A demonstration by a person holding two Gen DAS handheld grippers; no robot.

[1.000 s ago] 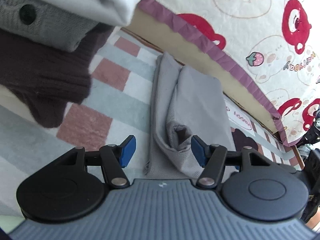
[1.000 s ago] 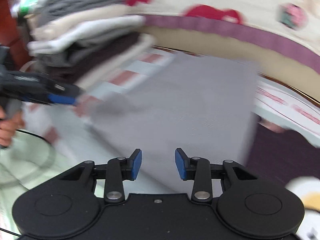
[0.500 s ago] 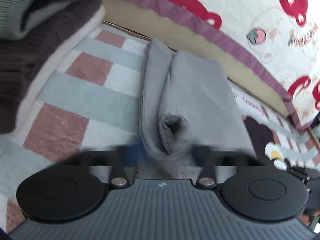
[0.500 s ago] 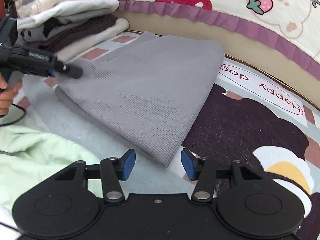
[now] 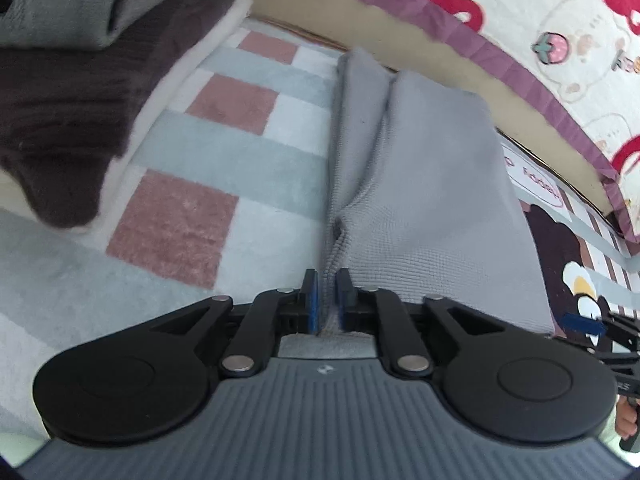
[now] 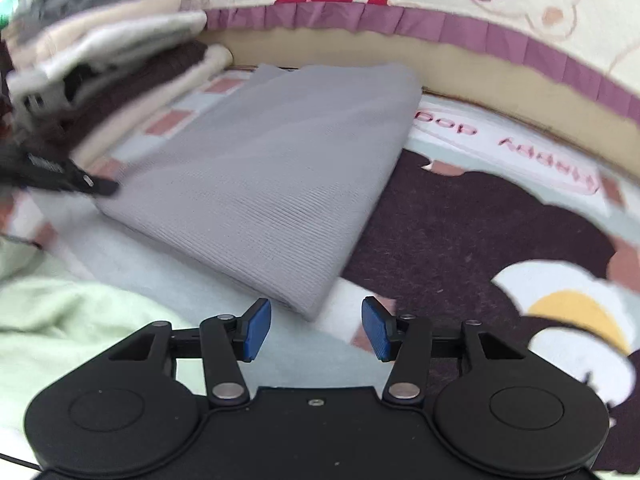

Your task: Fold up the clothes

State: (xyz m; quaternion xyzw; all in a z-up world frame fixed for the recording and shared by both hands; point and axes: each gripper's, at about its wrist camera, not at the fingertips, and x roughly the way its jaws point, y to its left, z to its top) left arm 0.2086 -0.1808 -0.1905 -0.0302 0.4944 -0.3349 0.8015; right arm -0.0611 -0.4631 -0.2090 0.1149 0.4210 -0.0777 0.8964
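Observation:
A folded grey knit garment (image 5: 432,184) lies on the patterned rug (image 5: 224,152). My left gripper (image 5: 327,304) has a fold of the garment's near edge between its blue pads; the pads still press on it while the jaws are opening a little. From the right wrist view the same garment (image 6: 272,184) spreads flat, with the left gripper (image 6: 80,180) at its left corner. My right gripper (image 6: 316,330) stands open just short of the garment's near corner, with nothing between its fingers. The tip of the right gripper (image 5: 588,326) shows at the left wrist view's right edge.
A tall stack of folded clothes (image 6: 112,60) stands to the left of the garment, dark brown knit (image 5: 80,80) low in it. A bed edge with purple trim (image 6: 440,24) runs behind. A pale green garment (image 6: 60,320) lies near left on the rug.
The left gripper moved down to the garment's near edge and closed on a fold of it. The right gripper widened and drew close to the near corner.

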